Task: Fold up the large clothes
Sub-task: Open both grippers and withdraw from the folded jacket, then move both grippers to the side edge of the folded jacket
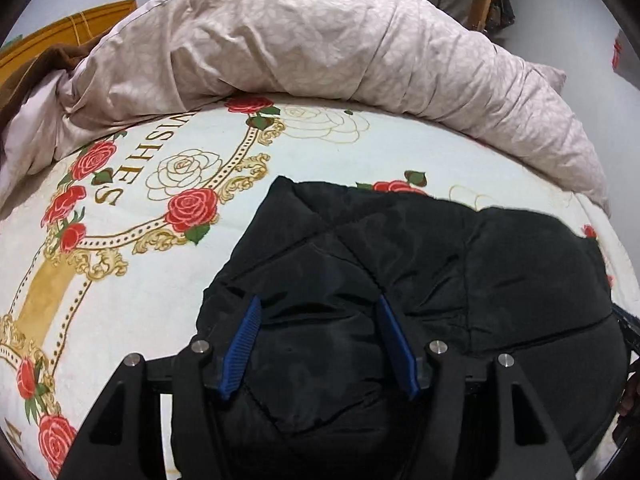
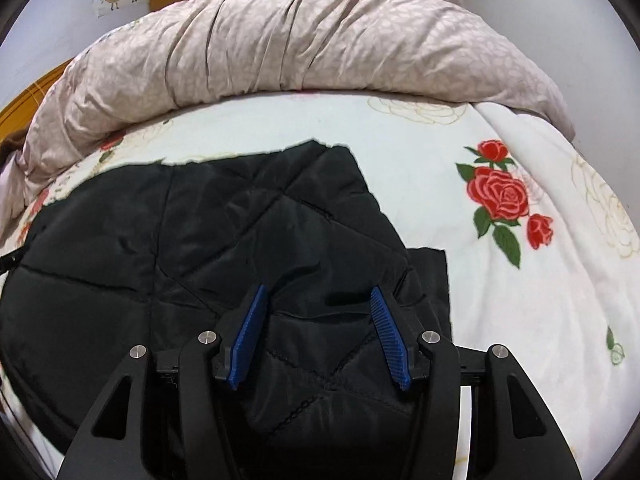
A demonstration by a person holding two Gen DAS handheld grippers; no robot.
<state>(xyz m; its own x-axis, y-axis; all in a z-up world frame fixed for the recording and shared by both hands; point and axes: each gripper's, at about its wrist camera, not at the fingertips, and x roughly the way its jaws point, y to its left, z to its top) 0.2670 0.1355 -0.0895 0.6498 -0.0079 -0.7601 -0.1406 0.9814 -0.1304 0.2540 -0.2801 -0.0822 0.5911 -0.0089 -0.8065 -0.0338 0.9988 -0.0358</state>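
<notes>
Ribbed tongs (image 1: 320, 304) (image 2: 318, 294) (agape) over quilted jacket (image 1: 420, 264) (image 2: 200, 232)

Looked forward and down from close above the black jacket (image 1: 400, 272) in both wrist views, sharing the rose-print blanket (image 2: 500, 320) and bunched duvet (image 1: 320, 48) beyond.

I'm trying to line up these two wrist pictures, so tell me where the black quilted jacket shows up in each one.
Left wrist view: the black quilted jacket fills the lower centre and right, under the open left tongs.
Right wrist view: the jacket fills the lower left and centre, under the open right tongs.
Shared landmark: the rumpled beige duvet lies across the top of both, beyond the rose-print blanket.
</notes>
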